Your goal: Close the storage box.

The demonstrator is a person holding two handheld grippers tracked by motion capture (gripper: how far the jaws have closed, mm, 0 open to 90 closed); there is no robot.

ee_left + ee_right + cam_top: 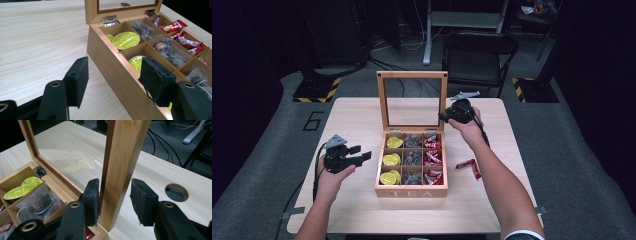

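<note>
So my right gripper (115,200) straddles the upright lid (122,170) of the tea box (411,191) at mid-table; one pad touches the frame, the other has a gap, nothing clamped; left gripper (361,152) sits half open and empty at the box's 9 o'clock; two red sachets (470,166) lie at 3 o'clock; smooth bamboo, glass pane, round yellow pods (390,160), crinkly clear bags (412,158).

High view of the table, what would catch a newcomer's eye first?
A wooden tea box stands mid-table with its glass lid upright, holding a left column of yellow-green capsules, a middle column of clear tea bags and a right column of red packets. The right hand-held gripper straddles the lid's side frame, one pad touching it. Two red packets lie loose right of the box.
</note>
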